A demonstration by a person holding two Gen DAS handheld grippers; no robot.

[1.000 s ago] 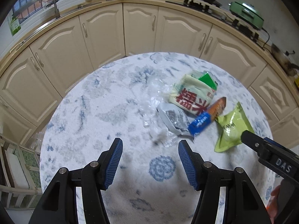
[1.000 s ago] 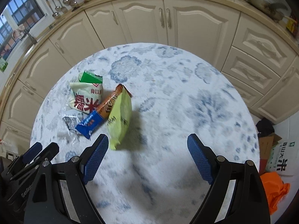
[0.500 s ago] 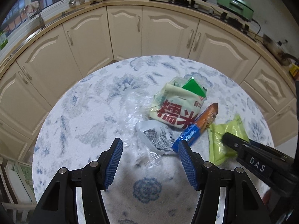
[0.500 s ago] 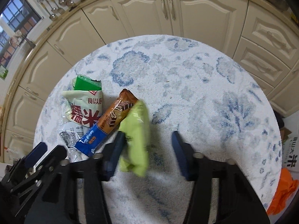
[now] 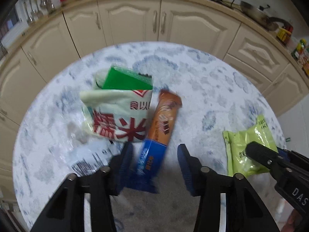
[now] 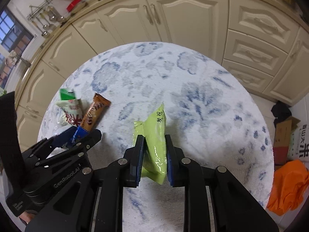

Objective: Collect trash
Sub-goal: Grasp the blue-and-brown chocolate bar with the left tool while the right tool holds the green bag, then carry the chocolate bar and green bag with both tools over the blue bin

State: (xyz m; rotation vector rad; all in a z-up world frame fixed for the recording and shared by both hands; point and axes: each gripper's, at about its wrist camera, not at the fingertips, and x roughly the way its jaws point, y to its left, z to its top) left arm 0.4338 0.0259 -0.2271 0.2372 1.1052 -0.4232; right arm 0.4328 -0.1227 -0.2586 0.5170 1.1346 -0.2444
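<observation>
Collecting has only begun: the right gripper pinches the green packet on the desk, the left gripper's fingers are closing around the brown-and-blue wrapper – rice bag beside it untouched.

Left wrist view: blue end of the bar wrapper smeared by motion between the closing jaws of the left claw; contact with the pads cannot be told. Clear wrapper partly hidden behind a finger. Right wrist view: green packet partly hidden by the pads of the right claw. Orange cloth cut off at the edge.
</observation>
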